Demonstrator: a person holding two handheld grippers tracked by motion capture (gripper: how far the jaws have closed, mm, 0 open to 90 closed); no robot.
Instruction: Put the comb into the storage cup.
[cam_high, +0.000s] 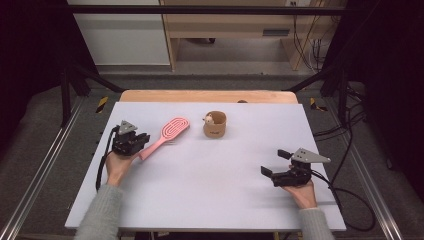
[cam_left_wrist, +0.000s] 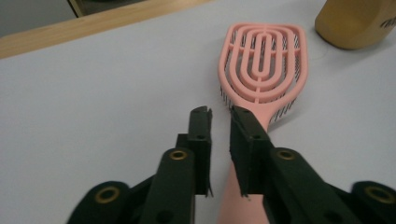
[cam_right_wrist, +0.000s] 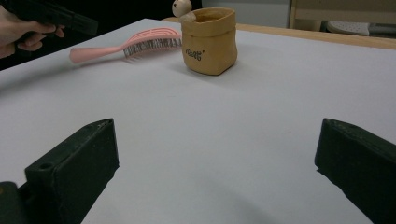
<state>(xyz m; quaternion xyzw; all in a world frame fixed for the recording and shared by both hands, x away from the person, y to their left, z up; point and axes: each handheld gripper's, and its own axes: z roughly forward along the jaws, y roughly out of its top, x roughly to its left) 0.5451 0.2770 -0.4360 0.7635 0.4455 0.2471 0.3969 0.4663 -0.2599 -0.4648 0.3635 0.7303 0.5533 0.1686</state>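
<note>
While the left hand-held gripper (cam_left_wrist: 219, 116) sits over the handle of the pink hairbrush (cam_high: 170, 132), its jaws stand slightly parted with the handle beneath the gap, pads not pressing on it. The brush lies flat near the tabletop's (cam_high: 210, 190) left edge, head towards the far side. This looks like the moment around a grasp or release of the handle; lifting it calls for closing squarely. The right hand-held gripper (cam_high: 275, 162) rests wide open and empty near the right edge. The tan pouch (cam_high: 215, 125) by the far edge holds a small figure (cam_high: 208, 119).
</note>
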